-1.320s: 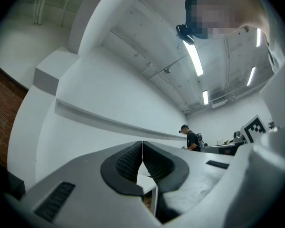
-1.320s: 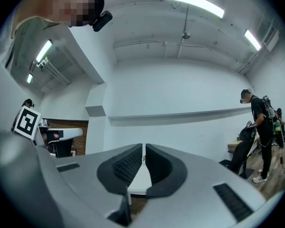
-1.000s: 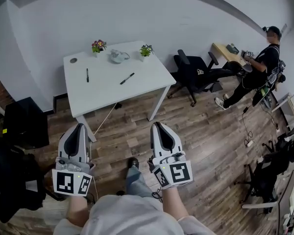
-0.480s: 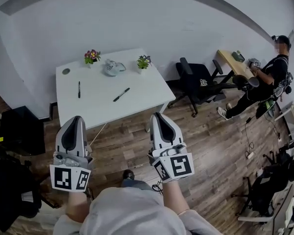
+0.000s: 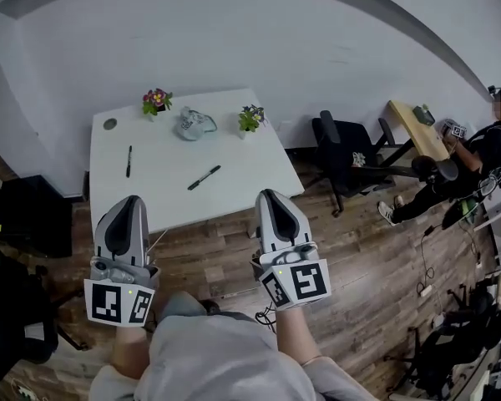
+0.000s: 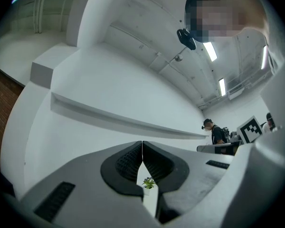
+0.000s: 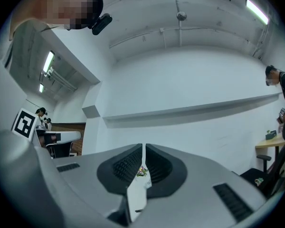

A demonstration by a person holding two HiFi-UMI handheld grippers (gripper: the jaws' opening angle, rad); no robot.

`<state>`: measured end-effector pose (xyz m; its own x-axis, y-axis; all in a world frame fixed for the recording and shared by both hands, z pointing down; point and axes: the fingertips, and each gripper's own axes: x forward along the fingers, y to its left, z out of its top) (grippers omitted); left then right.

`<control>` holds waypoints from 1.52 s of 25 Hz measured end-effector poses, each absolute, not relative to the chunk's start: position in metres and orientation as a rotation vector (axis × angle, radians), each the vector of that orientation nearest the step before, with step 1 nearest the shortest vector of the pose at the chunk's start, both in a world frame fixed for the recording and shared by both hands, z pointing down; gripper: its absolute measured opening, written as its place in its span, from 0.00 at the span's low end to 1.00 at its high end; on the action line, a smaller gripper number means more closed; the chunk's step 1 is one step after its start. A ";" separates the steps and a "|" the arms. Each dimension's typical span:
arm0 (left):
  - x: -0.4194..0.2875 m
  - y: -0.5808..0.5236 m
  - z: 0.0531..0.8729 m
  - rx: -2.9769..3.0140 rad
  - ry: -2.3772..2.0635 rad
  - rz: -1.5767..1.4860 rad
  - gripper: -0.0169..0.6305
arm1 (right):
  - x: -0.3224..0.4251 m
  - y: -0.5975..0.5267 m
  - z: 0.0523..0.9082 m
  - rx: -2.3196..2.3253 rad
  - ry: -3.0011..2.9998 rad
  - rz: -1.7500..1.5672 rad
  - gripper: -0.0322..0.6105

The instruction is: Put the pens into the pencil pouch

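Head view: I stand on the wood floor [image 5: 359, 257] in front of a white table [image 5: 163, 207]. Both my claws hang in the air, short of the table.
My left claw [image 5: 131, 200]: shut tight, with nothing in it.
My right claw [image 5: 269, 195]: shut too, with only a thin crack between the jaws, and nothing in it.
Pens: two dark pens lie flat on the table. The left pen [image 5: 129, 161] is near the left side. The middle pen [image 5: 204, 177] lies slanted near the middle. They are well apart.
Pouch [image 5: 192, 124]: it is pale and sits at the back of the table, between the pink flower pot [image 5: 155, 101] and the green plant pot [image 5: 250, 119]. I cannot tell if it is open.
How the pens will feel: I think they are light, thin, hard and smooth. They may roll or slip.
Where to grab a pen: across its middle, with my jaws on both long sides, so it does not tip.
How the pouch will feel: I think it is soft and floppy. It may slide or fold when I poke a pen in.
Where to hold the pouch: by the edge next to its mouth, with one claw, while the other claw brings the pen.
First job: I must open my jaws before I can pick up anything.
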<state>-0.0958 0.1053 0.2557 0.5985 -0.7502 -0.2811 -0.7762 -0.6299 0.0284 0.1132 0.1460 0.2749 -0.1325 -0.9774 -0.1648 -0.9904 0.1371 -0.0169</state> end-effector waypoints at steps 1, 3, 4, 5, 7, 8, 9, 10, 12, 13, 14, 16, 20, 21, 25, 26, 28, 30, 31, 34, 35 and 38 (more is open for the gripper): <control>-0.093 0.100 0.258 -2.720 1.310 0.396 0.06 | 0.115 0.140 0.278 -1.967 2.270 0.135 0.11; -0.088 0.090 0.263 -2.723 1.317 0.377 0.06 | 0.119 0.129 0.285 -1.965 2.277 0.113 0.11; -0.084 0.083 0.265 -2.728 1.316 0.370 0.06 | 0.122 0.123 0.288 -1.967 2.275 0.099 0.11; -0.081 0.077 0.267 -2.733 1.313 0.365 0.06 | 0.125 0.117 0.291 -1.969 2.273 0.086 0.11; -0.074 0.061 0.270 -2.743 1.305 0.364 0.06 | 0.132 0.104 0.296 -1.978 2.270 0.071 0.11; -0.070 0.052 0.272 -2.748 1.299 0.369 0.06 | 0.135 0.096 0.298 -1.984 2.267 0.070 0.11; -0.067 0.042 0.273 -2.753 1.290 0.373 0.06 | 0.138 0.088 0.299 -1.991 2.261 0.070 0.11; -0.063 0.032 0.274 -2.759 1.279 0.376 0.06 | 0.141 0.079 0.300 -1.999 2.254 0.069 0.11; -0.056 0.010 0.275 -2.771 1.256 0.380 0.06 | 0.147 0.060 0.300 -2.016 2.239 0.068 0.11; -0.053 -0.002 0.275 -2.777 1.247 0.381 0.06 | 0.150 0.049 0.300 -2.024 2.234 0.067 0.11; -0.050 -0.014 0.274 -2.784 1.239 0.383 0.06 | 0.152 0.038 0.300 -2.032 2.229 0.065 0.11; -0.045 -0.040 0.271 -2.797 1.219 0.388 0.06 | 0.155 0.014 0.297 -2.043 2.221 0.063 0.11; -0.038 -0.090 0.267 -2.814 1.174 0.380 0.06 | 0.158 -0.034 0.293 -2.058 2.207 0.057 0.11; -0.036 -0.102 0.266 -2.819 1.165 0.380 0.06 | 0.159 -0.045 0.294 -2.064 2.203 0.049 0.11; -0.028 -0.146 0.269 -2.851 1.123 0.360 0.06 | 0.163 -0.088 0.306 -2.093 2.183 -0.038 0.11; -0.027 -0.156 0.270 -2.860 1.113 0.352 0.06 | 0.164 -0.098 0.312 -2.100 2.176 -0.072 0.11; -0.024 -0.176 0.275 -2.879 1.096 0.340 0.06 | 0.165 -0.116 0.325 -2.109 2.162 -0.155 0.11; -0.022 -0.193 0.280 -2.900 1.083 0.327 0.06 | 0.166 -0.134 0.342 -2.112 2.146 -0.260 0.11; -0.021 -0.202 0.284 -2.912 1.077 0.320 0.06 | 0.166 -0.142 0.351 -2.114 2.137 -0.317 0.11; -0.019 -0.226 0.296 -2.954 1.060 0.294 0.06 | 0.169 -0.166 0.379 -2.120 2.107 -0.481 0.11; -0.018 -0.233 0.301 -2.967 1.055 0.284 0.06 | 0.170 -0.174 0.389 -2.116 2.099 -0.538 0.11; -0.016 -0.251 0.314 -3.002 1.044 0.253 0.06 | 0.173 -0.197 0.419 -2.091 2.068 -0.720 0.11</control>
<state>-0.0162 -0.2513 0.3139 0.7729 -0.6201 -0.1343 -0.6127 -0.7845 0.0959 0.1726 -0.1966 0.4189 -0.0430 -0.9674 0.2497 -0.9134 -0.0632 -0.4021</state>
